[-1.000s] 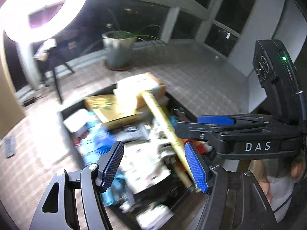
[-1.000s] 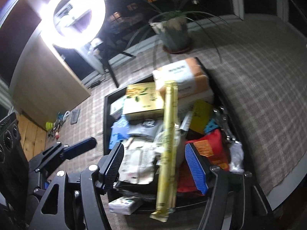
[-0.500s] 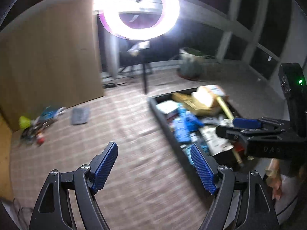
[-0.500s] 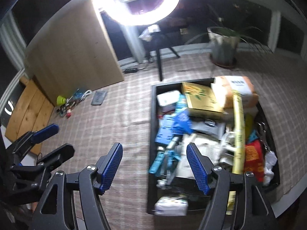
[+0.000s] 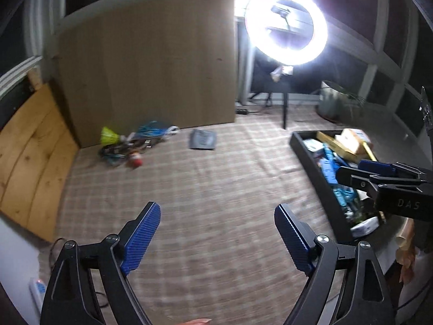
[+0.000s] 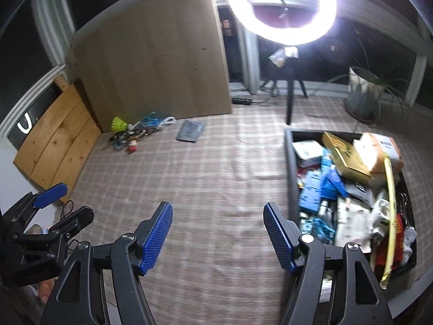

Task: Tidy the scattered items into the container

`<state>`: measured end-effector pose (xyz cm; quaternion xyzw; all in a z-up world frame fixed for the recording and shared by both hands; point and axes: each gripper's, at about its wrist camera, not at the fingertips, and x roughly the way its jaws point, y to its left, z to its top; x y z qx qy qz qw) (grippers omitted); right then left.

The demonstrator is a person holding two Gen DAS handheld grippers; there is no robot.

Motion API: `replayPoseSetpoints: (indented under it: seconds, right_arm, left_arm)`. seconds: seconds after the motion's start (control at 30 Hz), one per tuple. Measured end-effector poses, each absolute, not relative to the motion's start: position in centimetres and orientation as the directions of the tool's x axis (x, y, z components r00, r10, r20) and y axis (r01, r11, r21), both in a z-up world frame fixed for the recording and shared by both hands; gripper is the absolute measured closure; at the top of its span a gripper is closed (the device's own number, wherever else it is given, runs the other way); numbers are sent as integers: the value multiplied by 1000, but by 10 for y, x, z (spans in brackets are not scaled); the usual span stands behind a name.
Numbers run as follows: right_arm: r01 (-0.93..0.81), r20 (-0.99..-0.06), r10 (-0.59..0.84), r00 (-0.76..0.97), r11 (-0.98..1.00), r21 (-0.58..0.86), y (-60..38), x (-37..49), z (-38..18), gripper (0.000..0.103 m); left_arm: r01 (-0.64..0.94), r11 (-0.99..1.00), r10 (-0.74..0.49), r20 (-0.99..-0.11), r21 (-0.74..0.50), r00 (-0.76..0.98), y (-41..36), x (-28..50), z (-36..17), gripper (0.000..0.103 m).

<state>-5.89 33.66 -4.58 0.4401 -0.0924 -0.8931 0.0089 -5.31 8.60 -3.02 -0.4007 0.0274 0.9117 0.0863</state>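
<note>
A black tray [image 6: 289,162] on the checked cloth is full of packets, boxes and a long yellow tube [image 6: 391,205]; it also shows at the right of the left wrist view [image 5: 305,154]. A small pile of scattered items [image 6: 135,132] with a yellow shuttlecock [image 6: 119,124] lies far back left, also in the left wrist view [image 5: 130,143]. A grey flat pouch [image 6: 190,131] lies near it, also in the left wrist view [image 5: 203,139]. My left gripper [image 5: 216,238] is open and empty. My right gripper [image 6: 217,235] is open and empty, left of the tray.
A bright ring light on a tripod [image 6: 291,103] stands behind the tray. A potted plant [image 6: 364,94] is at the back right. A wooden panel [image 6: 151,67] and boards [image 6: 54,149] stand at the back left. A power strip [image 5: 38,289] lies at the lower left.
Both grippers swung left and pulled back from over the tray; they now face the open cloth and the far pile. Both stayed open and empty.
</note>
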Motion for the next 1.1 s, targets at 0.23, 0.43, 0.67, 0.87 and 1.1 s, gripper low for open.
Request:
replayPoseSetpoints:
  seconds: [0.23, 0.43, 0.67, 0.87, 1.1]
  right_arm:
    - [-45, -770, -88, -632, -988, 150, 297, -64, -43, 31]
    - [-59, -752, -58, -657, -990, 128, 286, -62, -40, 31]
    - [-100, -707, -45, -706, -982, 163, 297, -58, -30, 27]
    - [-100, -709, -41, -704, -983, 157, 299, -56, -31, 24]
    - [-96, -718, -32, -695, -986, 137, 296, -50, -34, 24]
  left_arm:
    - [-80, -997, 58, -725, -4, -686, 41, -41, -24, 9]
    - [-29, -999, 11, -694, 14, -720, 30, -37, -15, 7]
    - [-31, -999, 7, -673, 24, -740, 38, -40, -8, 3]
    - [-31, -999, 1, -677, 33, -736, 46, -37, -8, 3]
    - [-32, -999, 2, -690, 31, -724, 52, -33, -13, 3]
